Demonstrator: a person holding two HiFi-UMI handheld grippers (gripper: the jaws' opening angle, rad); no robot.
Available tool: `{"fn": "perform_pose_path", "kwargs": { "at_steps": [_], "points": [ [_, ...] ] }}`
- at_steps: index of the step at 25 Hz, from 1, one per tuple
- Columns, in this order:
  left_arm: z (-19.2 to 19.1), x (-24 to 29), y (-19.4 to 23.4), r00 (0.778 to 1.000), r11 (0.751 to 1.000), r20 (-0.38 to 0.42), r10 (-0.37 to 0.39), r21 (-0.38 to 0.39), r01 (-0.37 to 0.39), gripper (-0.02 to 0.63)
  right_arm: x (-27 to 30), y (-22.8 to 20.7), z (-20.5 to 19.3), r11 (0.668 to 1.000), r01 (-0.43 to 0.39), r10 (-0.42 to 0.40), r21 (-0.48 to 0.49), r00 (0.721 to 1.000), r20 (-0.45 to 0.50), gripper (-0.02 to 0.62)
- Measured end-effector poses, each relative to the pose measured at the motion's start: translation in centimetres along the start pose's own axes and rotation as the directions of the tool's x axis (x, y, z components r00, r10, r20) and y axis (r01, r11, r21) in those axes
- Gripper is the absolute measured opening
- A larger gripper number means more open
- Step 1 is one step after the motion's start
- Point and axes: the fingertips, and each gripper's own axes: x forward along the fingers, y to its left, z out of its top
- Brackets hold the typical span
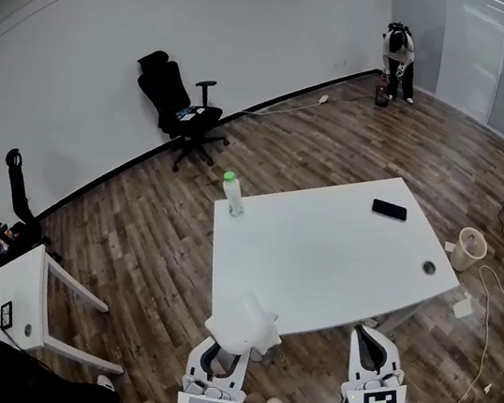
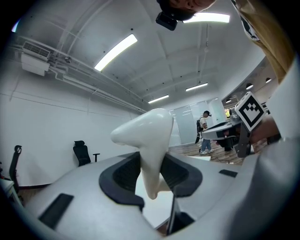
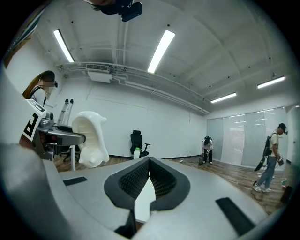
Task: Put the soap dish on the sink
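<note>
Clamping the narrow lower edge of the white soap dish [image 2: 147,136] in the left gripper [image 2: 152,174], with pads pressing from both sides and leaving the broad scooped body standing up above the jaws, carried in the air at the near edge of the white table [image 1: 319,254]. Pinched together on nothing over at the right gripper [image 3: 149,176], held roughly level alongside. Judging by the glossy moulded look: stiff, smooth, probably light enough for one gripper, yet slippery and liable to chip if knocked or dropped. Worth keeping hold low on the thin wall, as now, and setting down gently with the flat side under. Seen from the head view alone: the tabletop with a green-capped bottle [image 1: 232,193] and a dark phone [image 1: 389,209], and no sink anywhere. Seen only from the left gripper view: the actual contact of pads on the dish. Seen only from the right gripper view: the dish's hollow side, hidden from the other two.
</note>
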Motion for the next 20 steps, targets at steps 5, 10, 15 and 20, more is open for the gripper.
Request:
{"fn": "perform_pose_path", "kwargs": {
  "at_steps": [5, 10, 15, 20],
  "points": [
    [-0.8, 1.5, 1.0, 1.000, 1.000, -0.002, -0.013, -0.006, 0.013, 0.132, 2.0, 0.2, 0.1, 1.000, 0.001, -0.001, -0.015, 1.000, 0.002, 0.009],
    [-1.5, 2.9, 2.2, 0.999, 0.999, -0.014, -0.036, -0.002, 0.036, 0.132, 3.7, 0.2, 0.7, 1.000, 0.015, -0.015, -0.017, 1.000, 0.007, 0.009],
    [-1.6, 3.6, 3.1, 0.999, 0.999, -0.012, -0.043, -0.008, 0.042, 0.132, 4.4, 0.0, 0.7, 0.999, 0.034, -0.034, -0.016, 0.999, 0.004, 0.009],
    [-2.0, 4.2, 3.5, 0.998, 0.999, -0.021, -0.054, -0.001, 0.054, 0.132, 5.2, 0.2, 0.5, 1.000, 0.027, -0.027, 0.012, 1.000, 0.004, 0.009]
  ]
}}
